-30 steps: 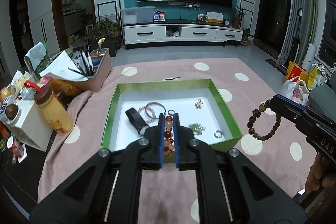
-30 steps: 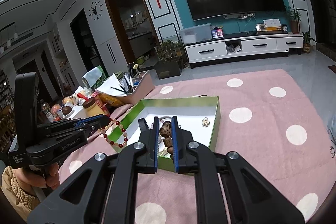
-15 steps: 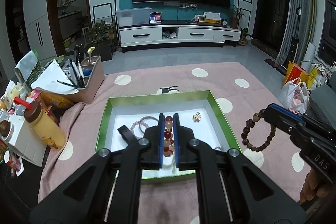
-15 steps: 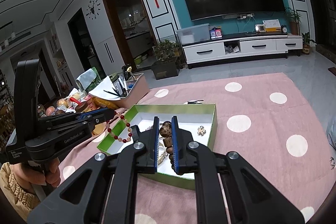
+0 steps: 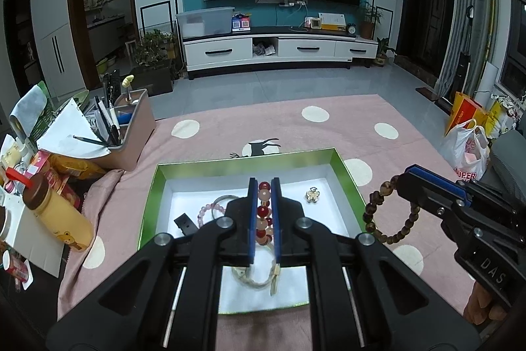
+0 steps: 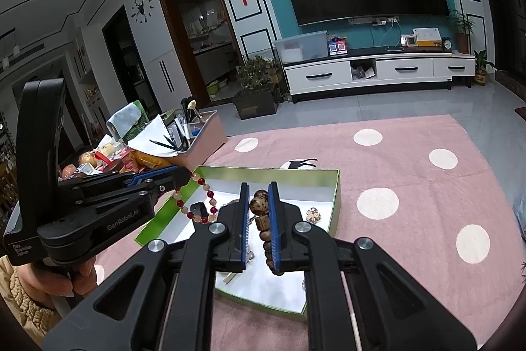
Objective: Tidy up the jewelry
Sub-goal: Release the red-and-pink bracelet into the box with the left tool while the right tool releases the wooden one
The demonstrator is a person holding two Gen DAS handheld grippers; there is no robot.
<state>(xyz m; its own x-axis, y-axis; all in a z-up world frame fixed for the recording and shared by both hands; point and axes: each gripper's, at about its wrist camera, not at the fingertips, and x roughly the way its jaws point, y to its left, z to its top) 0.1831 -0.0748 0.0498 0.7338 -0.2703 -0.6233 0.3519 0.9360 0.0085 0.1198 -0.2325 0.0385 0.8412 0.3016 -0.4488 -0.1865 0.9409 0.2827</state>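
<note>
My left gripper (image 5: 264, 185) is shut on a red and peach bead bracelet (image 5: 263, 213), held above the green box (image 5: 148, 196) with a white floor. It also shows in the right wrist view (image 6: 187, 178) with the bracelet (image 6: 197, 206) hanging from it. My right gripper (image 6: 258, 188) is shut on a dark wooden bead bracelet (image 6: 259, 213); in the left wrist view the right gripper (image 5: 402, 176) holds this bracelet (image 5: 391, 213) just right of the box. In the box lie a pink bracelet (image 5: 205, 213), a gold flower brooch (image 5: 312, 194), a black clip (image 5: 185, 224) and a pale bangle (image 5: 253, 277).
The box sits on a pink cloth with white dots (image 5: 384, 130). At the left are a tan organiser with pens (image 5: 128, 134), a yellow bottle (image 5: 56, 213) and snack packs. Shopping bags (image 5: 466, 143) stand at the right. A TV stand (image 5: 279, 50) is at the back.
Both grippers have lifted and pulled back with their bracelets. The box now appears lower and nearer in both views. Both stay shut.
</note>
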